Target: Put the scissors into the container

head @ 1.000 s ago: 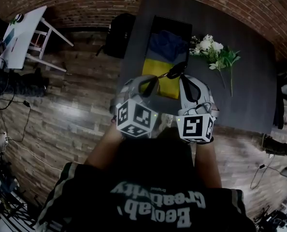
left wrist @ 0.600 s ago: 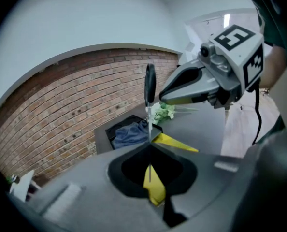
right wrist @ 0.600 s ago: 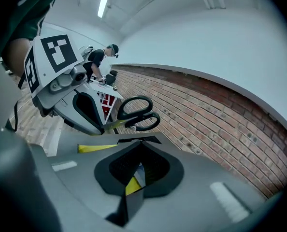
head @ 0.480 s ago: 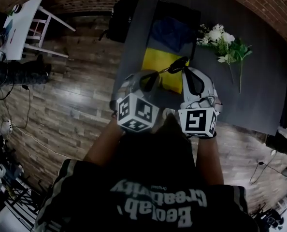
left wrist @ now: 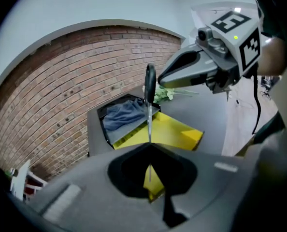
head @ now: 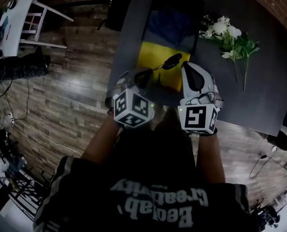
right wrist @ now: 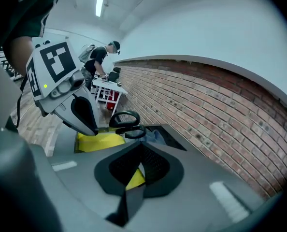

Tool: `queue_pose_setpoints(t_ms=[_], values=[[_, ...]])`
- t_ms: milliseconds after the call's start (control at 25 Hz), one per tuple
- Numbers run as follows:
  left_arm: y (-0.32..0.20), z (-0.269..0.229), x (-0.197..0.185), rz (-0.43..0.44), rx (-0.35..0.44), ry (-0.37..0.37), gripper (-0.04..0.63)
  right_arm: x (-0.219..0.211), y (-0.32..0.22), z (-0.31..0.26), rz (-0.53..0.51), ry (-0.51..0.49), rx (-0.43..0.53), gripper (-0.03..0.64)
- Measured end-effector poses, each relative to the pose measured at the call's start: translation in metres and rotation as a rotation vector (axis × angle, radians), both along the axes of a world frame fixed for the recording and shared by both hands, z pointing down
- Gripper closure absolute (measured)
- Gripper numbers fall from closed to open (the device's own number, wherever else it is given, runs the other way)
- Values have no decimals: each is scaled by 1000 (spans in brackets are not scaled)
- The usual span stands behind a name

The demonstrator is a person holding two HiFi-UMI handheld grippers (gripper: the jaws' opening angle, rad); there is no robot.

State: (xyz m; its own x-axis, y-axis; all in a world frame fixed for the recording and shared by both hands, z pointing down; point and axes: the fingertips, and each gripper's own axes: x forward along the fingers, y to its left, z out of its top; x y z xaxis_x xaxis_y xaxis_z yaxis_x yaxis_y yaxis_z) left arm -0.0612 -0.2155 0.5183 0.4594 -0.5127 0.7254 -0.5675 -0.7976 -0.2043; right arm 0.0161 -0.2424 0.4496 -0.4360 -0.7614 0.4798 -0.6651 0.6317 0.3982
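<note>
Black-handled scissors are held by their blades in my left gripper, which is shut on them; the handles stick out past its tip, above the yellow sheet. In the left gripper view the blade rises from between the closed jaws of the left gripper. My right gripper hovers just right of the handles, shut and with nothing in it. From the right gripper view the scissors hang ahead of the right gripper. The container, a black tray, holds a blue cloth.
White flowers with green stems lie on the dark table, right of the tray. The yellow sheet lies at the tray's near end. A white table with a chair stands on the wooden floor at far left. A person stands far off.
Both grippers have sunk toward the table, side by side, and now hang lower over the yellow sheet. The scissors have stayed in the left gripper.
</note>
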Motion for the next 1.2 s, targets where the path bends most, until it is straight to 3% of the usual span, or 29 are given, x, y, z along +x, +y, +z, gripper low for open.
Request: queue_pose_setpoints(t_ms=[1200], values=[[-15,82,7,-20,-168,-185,588,21,-15,58,-27,-24,-110,611]])
